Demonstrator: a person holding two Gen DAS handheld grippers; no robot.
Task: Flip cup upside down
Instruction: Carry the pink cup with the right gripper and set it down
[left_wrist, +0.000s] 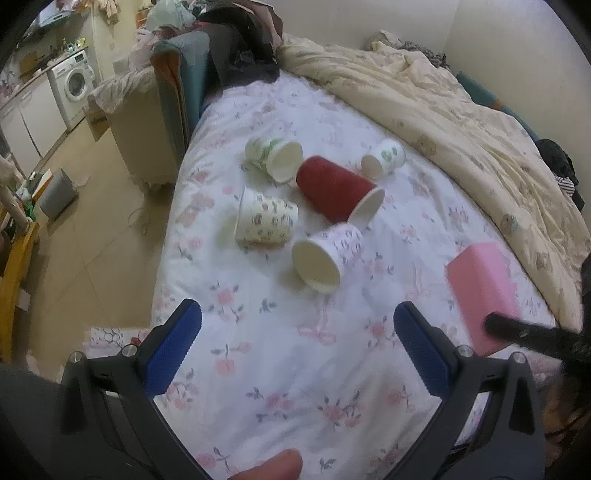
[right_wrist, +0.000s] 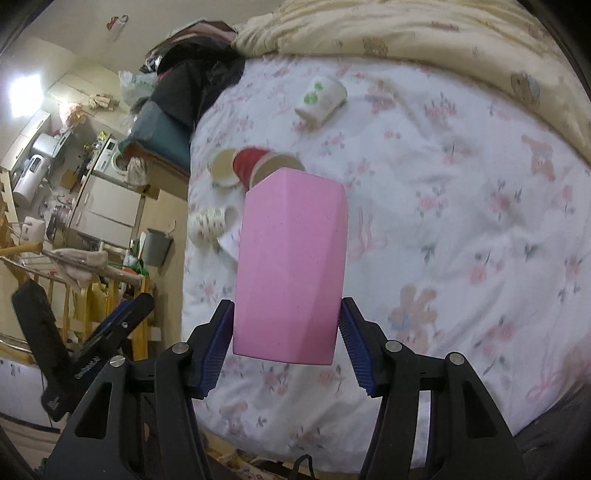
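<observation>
My right gripper (right_wrist: 286, 332) is shut on a pink faceted cup (right_wrist: 291, 266) and holds it above the floral bed sheet, long axis pointing away from the camera. The pink cup also shows in the left wrist view (left_wrist: 484, 291), at the right, with a dark finger of the right gripper across its lower end. My left gripper (left_wrist: 295, 332) is open and empty over the sheet, short of the paper cups. Several paper cups lie on their sides: a red cup (left_wrist: 336, 190), a white cup with purple print (left_wrist: 328, 254), a patterned cup (left_wrist: 264, 219).
Two green-print paper cups (left_wrist: 273, 153) (left_wrist: 384, 157) lie further back. A cream quilt (left_wrist: 461, 110) is bunched along the far and right side of the bed. The bed's left edge drops to the floor, with a bin (left_wrist: 59, 192) and a washing machine (left_wrist: 74, 83).
</observation>
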